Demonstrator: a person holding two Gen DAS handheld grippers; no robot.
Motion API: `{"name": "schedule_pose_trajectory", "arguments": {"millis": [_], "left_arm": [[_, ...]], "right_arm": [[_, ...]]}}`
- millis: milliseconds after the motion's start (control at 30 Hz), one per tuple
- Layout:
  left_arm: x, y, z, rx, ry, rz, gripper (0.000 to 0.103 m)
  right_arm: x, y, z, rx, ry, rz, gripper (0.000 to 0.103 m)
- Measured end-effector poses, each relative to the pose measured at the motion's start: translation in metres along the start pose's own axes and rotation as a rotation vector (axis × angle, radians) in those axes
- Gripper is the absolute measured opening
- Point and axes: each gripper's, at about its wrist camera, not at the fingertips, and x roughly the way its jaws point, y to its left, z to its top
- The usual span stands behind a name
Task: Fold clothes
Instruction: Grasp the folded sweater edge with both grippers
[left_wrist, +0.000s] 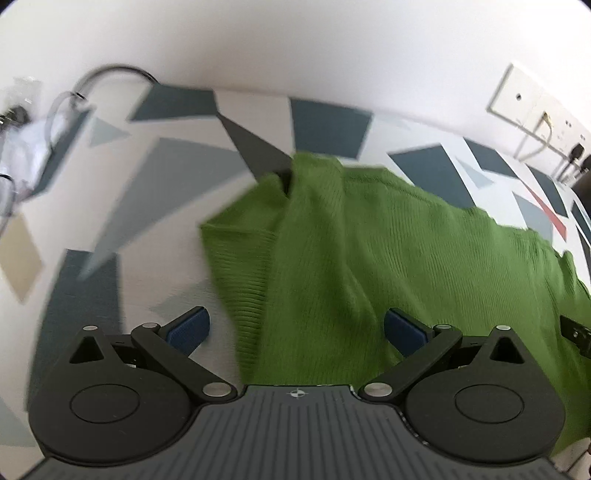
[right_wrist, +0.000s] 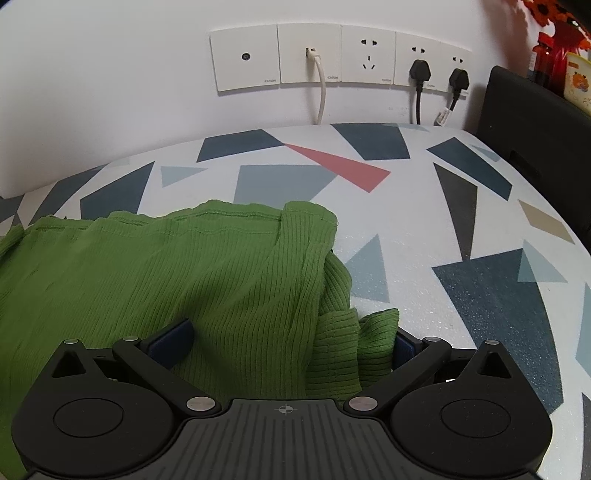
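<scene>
Over on the left edge, cables and clear plastic clutter (left_wrist: 22, 147) sit against the white wall, and the left gripper (left_wrist: 297, 328) hangs with its jaws spread wide, nothing between the blue pads (left_wrist: 188, 328), right above the near edge of the green ribbed top (left_wrist: 369, 258). The garment sprawls across the patterned tabletop (left_wrist: 110, 184), a ribbed hem band turned up on its left side, the picture a touch blurred here. Moving right, the right gripper (right_wrist: 291, 341) is wide open too, its pads straddling a bunched fold of the same green top (right_wrist: 184, 266); whether the right pad touches the cloth is unclear, since the fabric hides it. Beyond lie the triangles of the tabletop (right_wrist: 424, 221), the wall sockets (right_wrist: 340, 55) with two black plugs (right_wrist: 421, 68), and a dark box (right_wrist: 532, 122) at far right.
</scene>
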Motion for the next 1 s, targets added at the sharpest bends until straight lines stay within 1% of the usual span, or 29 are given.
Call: {"name": "schedule_pose_trajectory", "arguments": {"millis": [133,233,300,367,400,433,467,500,533,567,600,700,767,800,900,967,1000], "left_arm": [[0.008,-0.009,0.001,0.040,0.010,0.012,0.103],[0.014,-0.017,0.002,0.071,0.017,0.021,0.103],[0.014,-0.017,0.003,0.068,0.025,0.026,0.103],[0.010,-0.019,0.004,0.067,0.030,0.017,0.093],[0.007,-0.020,0.004,0.069,0.031,0.008,0.076],[0.003,-0.022,0.005,0.067,0.037,-0.010,0.050],[-0.001,-0.024,0.005,0.064,0.043,-0.030,0.037],[-0.005,-0.025,0.005,0.045,0.049,-0.046,0.023],[-0.009,-0.025,0.003,0.032,0.051,-0.036,0.022],[-0.011,-0.026,-0.001,0.031,0.054,-0.019,0.022],[-0.015,-0.027,-0.006,0.034,0.051,0.000,0.022],[-0.031,-0.016,-0.024,-0.010,0.060,0.045,0.022],[-0.045,-0.002,-0.034,-0.055,0.068,0.094,0.022],[-0.055,0.006,-0.040,-0.076,0.059,0.120,0.022],[-0.090,0.031,-0.056,-0.135,0.002,0.155,0.021],[-0.117,0.047,-0.066,-0.189,-0.042,0.140,0.021],[-0.131,0.054,-0.071,-0.221,-0.066,0.118,0.020]], "right_arm": [[0.000,0.001,0.002,0.012,0.022,-0.004,0.102],[-0.001,0.002,-0.002,0.008,-0.002,-0.011,0.102],[-0.001,0.006,-0.005,0.013,-0.024,-0.024,0.102],[-0.001,0.011,-0.005,0.007,-0.028,-0.021,0.101],[-0.002,0.015,-0.004,-0.002,-0.024,-0.007,0.091],[-0.004,0.018,-0.003,-0.014,-0.021,0.016,0.082],[-0.007,0.022,-0.003,-0.029,-0.018,0.049,0.058],[-0.010,0.025,-0.002,-0.044,-0.016,0.082,0.041],[-0.013,0.028,-0.002,-0.051,-0.009,0.114,0.033],[-0.015,0.030,-0.002,-0.050,0.004,0.146,0.029],[-0.017,0.033,-0.003,-0.049,0.019,0.179,0.027],[-0.029,0.049,-0.013,-0.087,0.048,0.272,0.025],[-0.043,0.060,-0.026,-0.112,0.055,0.342,0.024],[-0.051,0.065,-0.032,-0.112,0.051,0.369,0.024],[-0.078,0.074,-0.043,-0.080,0.017,0.423,0.023],[-0.104,0.082,-0.045,-0.093,-0.052,0.420,0.022],[-0.119,0.086,-0.044,-0.121,-0.098,0.417,0.022]]}}
